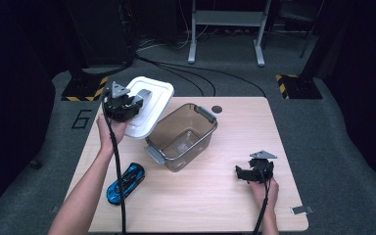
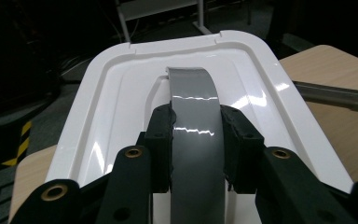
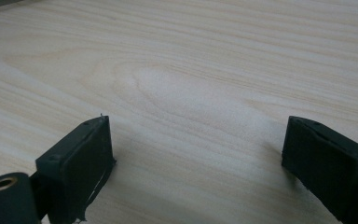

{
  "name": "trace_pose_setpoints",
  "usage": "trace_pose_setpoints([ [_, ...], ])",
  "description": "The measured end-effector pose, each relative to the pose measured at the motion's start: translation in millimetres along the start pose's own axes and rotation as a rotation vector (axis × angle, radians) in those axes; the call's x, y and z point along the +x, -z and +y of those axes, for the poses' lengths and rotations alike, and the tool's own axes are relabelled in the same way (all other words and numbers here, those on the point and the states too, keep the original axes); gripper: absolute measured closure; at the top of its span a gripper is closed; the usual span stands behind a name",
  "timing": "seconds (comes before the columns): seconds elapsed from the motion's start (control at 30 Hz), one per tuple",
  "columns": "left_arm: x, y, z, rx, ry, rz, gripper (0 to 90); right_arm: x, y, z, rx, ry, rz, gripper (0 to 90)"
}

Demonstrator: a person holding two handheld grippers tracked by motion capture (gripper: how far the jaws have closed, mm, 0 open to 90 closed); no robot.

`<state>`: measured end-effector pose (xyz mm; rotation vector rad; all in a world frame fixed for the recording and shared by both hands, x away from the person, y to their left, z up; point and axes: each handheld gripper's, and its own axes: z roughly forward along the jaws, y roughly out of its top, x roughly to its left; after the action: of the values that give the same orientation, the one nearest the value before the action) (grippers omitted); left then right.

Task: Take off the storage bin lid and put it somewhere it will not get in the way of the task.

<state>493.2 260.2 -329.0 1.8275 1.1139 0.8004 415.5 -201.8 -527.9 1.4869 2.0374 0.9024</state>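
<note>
Beside the open bin [image 1: 183, 137], left gripper [image 1: 123, 105] fingers clamp the lid [image 1: 149, 105]; right gripper [image 1: 247, 172] fingers spread.

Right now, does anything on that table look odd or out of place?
Nothing is spilled or broken. The white lid is off the box, held up by its grey handle in the left gripper. A blue toy car lies outside the box.

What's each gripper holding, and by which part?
Left gripper clamps the white lid by its grey handle. Right gripper is open over the table, holding nothing.
</note>
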Motion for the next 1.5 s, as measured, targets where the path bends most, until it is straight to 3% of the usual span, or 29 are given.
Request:
trace_pose_setpoints([
  [0.4,40.7,-2.5,-23.4,0.006,0.104,0.135,66.6,0.1,0.0,0.0,0.0,0.0,-0.003,7.8],
  [0.6,52.9,-12.1,-45.5,0.056,0.129,0.175,66.6,0.2,0.0,0.0,0.0,0.0,-0.003,7.8],
  [0.77,61.8,-20.4,-61.1,0.084,0.157,0.193,66.6,0.2,0.0,0.0,0.0,0.0,-0.003,7.8],
  [1.07,69.9,-33.2,-85.7,0.135,0.16,0.207,66.7,0.1,0.0,0.0,0.0,0.0,-0.003,7.7],
  [1.5,78.1,-49.5,-120.3,0.201,0.2,0.222,66.6,0.0,0.1,-0.1,0.0,0.001,-0.003,7.8],
])
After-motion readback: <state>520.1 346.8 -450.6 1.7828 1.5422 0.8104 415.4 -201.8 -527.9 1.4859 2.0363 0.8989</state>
